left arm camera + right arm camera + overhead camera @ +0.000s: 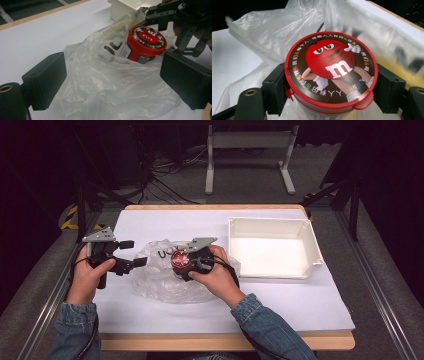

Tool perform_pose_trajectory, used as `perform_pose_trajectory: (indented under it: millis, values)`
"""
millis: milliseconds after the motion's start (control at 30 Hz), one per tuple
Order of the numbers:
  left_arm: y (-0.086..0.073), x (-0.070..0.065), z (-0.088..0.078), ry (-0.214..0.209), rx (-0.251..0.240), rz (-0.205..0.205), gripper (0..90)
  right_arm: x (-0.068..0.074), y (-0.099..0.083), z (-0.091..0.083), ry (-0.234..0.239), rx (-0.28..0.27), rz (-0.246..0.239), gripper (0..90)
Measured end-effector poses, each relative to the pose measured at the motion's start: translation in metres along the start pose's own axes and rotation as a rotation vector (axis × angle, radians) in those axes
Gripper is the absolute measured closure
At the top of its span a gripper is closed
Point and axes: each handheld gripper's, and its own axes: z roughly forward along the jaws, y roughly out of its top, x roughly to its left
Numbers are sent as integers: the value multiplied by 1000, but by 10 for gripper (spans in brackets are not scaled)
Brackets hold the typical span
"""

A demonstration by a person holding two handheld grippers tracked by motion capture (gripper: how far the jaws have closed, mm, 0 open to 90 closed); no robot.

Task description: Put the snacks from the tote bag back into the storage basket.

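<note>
My right gripper [184,262] fingers clamp the M&M's tub [330,71] at the clear plastic bag [105,92] mouth; left gripper [131,254] fingers apart beside bag, likely to pin it on worktop [300,305].

Left tongs [112,82]: jaws held apart, clear plastic bag [105,87] lying between them | red-lidded tub [146,43]: gripped far right by right tongs [162,35] | white tray [125,8]: seen beyond | bench [37,37]: covered white
</note>
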Motion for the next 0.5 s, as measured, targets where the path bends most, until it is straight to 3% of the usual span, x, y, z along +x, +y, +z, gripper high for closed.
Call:
perform_pose_trajectory:
  millis: [500]
  values:
    - [-4, 3, -9, 18, -12, -14, 79, 6, 27, -25, 51, 13, -66, 254]
